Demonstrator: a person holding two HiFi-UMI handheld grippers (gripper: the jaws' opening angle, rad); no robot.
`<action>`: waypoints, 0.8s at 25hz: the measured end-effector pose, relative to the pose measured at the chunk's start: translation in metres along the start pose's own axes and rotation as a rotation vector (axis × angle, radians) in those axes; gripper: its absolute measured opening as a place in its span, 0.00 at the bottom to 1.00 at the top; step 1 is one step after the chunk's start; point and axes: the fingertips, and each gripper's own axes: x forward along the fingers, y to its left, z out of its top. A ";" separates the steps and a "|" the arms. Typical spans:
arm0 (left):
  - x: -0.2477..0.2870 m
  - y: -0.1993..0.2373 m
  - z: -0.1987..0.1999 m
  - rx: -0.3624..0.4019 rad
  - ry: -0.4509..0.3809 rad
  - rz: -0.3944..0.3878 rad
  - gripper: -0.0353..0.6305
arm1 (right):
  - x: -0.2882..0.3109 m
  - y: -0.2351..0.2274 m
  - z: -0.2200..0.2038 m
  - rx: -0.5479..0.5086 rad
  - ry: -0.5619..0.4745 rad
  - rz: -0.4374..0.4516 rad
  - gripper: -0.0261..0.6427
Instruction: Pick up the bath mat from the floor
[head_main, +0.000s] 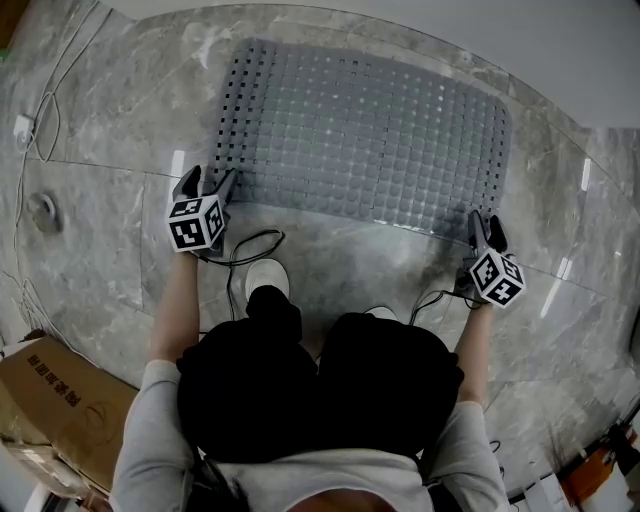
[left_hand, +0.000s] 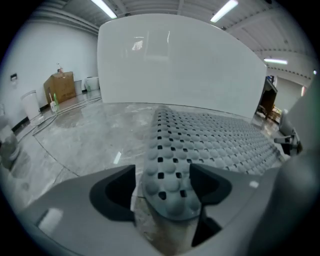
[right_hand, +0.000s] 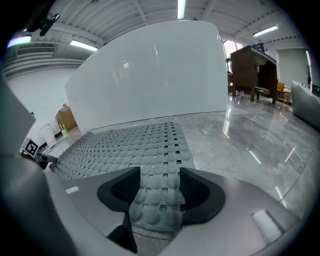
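Seen from above, a person crouches on a grey marble floor (head_main: 100, 200) with a handheld gripper in each hand. A grey bath mat (head_main: 365, 135), dotted with rounded bumps and small square holes, lies spread flat on the floor just in front of them, its far edge close to a white curved wall (left_hand: 175, 65).

The left gripper (head_main: 207, 185) sits at the mat's near left corner, and the right gripper (head_main: 486, 228) sits at its near right corner. Both point forward and down. This placement looks deliberate: taking one corner in each tool would let the wide, floppy mat come up evenly rather than folding or dragging.

From the left gripper's own camera, its jaws stand wide apart with the rounded corner of the mat between them and a clear gap on one side; nothing is clamped. From the right gripper's camera, its jaws are also apart, straddling the edge strip of the mat, which rests flat between them without being pinched or bent.

The mat shows no lift or curl anywhere, so it appears the pickup is not yet achieved. A white shoe (head_main: 266, 275) and loose black cables (head_main: 245, 245) lie near the person's knees, and a cardboard box (head_main: 50, 400) sits to the left.
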 end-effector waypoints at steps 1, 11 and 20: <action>0.000 -0.002 -0.003 -0.014 0.005 -0.015 0.57 | -0.001 -0.001 0.000 0.001 -0.003 -0.002 0.42; 0.007 -0.013 -0.014 -0.007 0.096 -0.048 0.56 | -0.005 -0.002 0.004 0.017 -0.030 -0.009 0.42; 0.005 -0.039 -0.009 0.036 0.134 -0.093 0.21 | -0.011 -0.005 0.006 0.012 -0.034 -0.014 0.42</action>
